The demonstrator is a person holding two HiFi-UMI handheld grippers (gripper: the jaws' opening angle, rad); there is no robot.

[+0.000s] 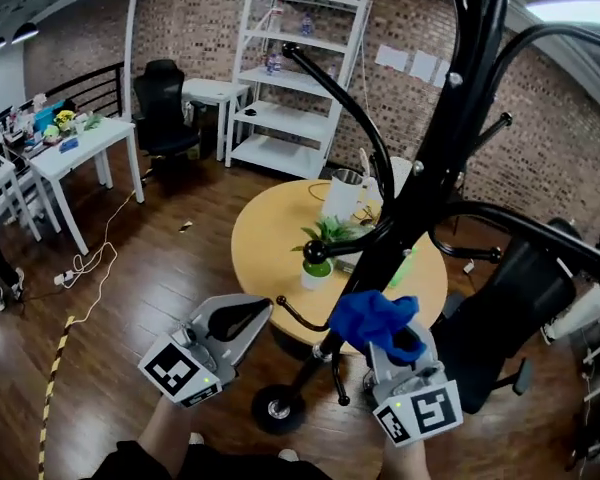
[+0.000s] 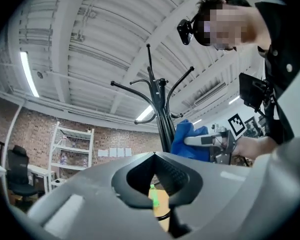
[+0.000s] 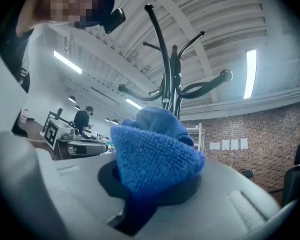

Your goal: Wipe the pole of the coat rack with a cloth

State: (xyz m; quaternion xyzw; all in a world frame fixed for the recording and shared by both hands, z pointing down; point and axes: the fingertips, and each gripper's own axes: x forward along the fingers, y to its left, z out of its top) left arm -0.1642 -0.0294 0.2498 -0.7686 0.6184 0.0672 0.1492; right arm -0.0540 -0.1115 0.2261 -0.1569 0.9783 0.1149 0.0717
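- While the right gripper (image 1: 388, 340) clamps a bunched blue cloth (image 1: 375, 318) between its jaws, the cloth lies against the lower part of the black coat rack pole (image 1: 420, 198), some way above the round base (image 1: 277, 409).
- Right gripper view: the cloth fills the jaws and spills over their tips. The pole rises just behind it, with curved hooks spreading near the top.
- Left gripper (image 1: 252, 315): the jaws meet at the tips and nothing is held between them. It hangs to the left of the pole and apart from it, near a low hook (image 1: 298, 323).
- Left gripper view: the pole stands beyond the closed tips, and the cloth and the right gripper are pressed to its right side.
- Background, head view: a round wooden table (image 1: 265, 243) bears a small potted plant (image 1: 318, 258) and a white jug (image 1: 345, 196). A white shelf unit (image 1: 298, 78) stands against the brick wall (image 1: 400, 28).
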